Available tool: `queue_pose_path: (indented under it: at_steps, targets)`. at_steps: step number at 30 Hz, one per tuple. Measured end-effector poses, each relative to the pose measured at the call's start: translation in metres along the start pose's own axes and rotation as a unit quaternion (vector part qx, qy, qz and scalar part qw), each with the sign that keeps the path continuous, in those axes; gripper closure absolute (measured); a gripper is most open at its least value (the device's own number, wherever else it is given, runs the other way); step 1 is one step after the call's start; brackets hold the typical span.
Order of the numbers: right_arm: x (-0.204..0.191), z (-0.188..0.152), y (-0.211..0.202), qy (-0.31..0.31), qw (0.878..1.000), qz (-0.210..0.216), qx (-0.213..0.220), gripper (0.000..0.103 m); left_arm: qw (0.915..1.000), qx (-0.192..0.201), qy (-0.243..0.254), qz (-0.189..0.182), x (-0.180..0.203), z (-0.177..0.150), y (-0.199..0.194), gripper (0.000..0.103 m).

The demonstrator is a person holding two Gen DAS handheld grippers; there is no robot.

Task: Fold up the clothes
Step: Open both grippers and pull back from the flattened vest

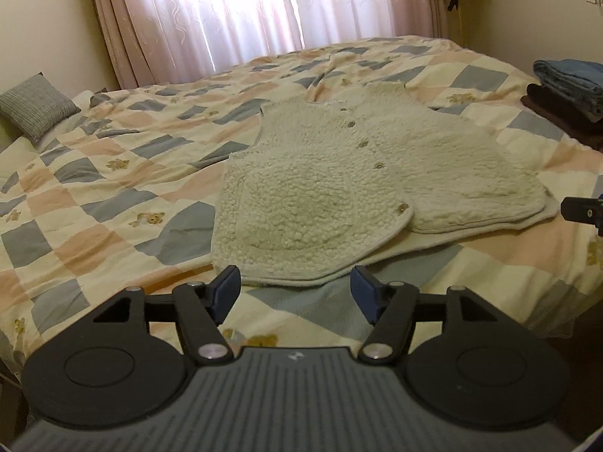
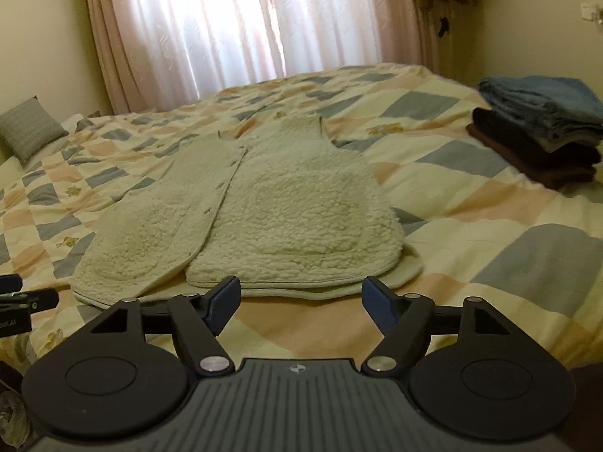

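A cream fleece vest (image 1: 339, 173) with small buttons lies flat and buttoned on the patchwork quilt (image 1: 94, 188). It also shows in the right wrist view (image 2: 271, 211). My left gripper (image 1: 296, 286) is open and empty, just short of the vest's near left hem. My right gripper (image 2: 301, 295) is open and empty, just short of the vest's near right hem. The right gripper's tip shows at the right edge of the left wrist view (image 1: 582, 211), and the left gripper's tip at the left edge of the right wrist view (image 2: 22, 297).
A stack of folded clothes, blue on top of dark brown (image 2: 542, 128), sits on the bed's right side; it also shows in the left wrist view (image 1: 569, 94). A grey pillow (image 1: 35, 107) lies far left. Pink curtains (image 1: 245, 11) hang behind the bed.
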State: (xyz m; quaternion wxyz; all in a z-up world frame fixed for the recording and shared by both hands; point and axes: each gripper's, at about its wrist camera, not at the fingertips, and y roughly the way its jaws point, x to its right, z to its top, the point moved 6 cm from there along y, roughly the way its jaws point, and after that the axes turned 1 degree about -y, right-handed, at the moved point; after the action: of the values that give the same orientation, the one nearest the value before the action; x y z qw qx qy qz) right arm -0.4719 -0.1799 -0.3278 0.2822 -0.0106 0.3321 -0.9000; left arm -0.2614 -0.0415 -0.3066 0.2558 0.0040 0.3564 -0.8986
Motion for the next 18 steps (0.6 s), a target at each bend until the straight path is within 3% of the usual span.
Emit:
queue_pose_path:
  at_steps: [5,13,18]
  targets:
    - [0.0,-0.003,-0.025,0.0,1.0,-0.002,0.011,0.015,0.9999,0.009,-0.007,-0.001,0.001,-0.009,-0.022,0.039]
    - [0.004,-0.009,-0.053,0.004,1.0,0.006,0.027,0.014,0.9997,0.022,-0.012,0.001,0.0,-0.017,-0.047,0.035]
    - [0.007,-0.007,-0.053,0.011,1.0,0.011,0.025,0.013,0.9997,0.017,-0.014,0.002,-0.003,-0.017,-0.043,0.034]
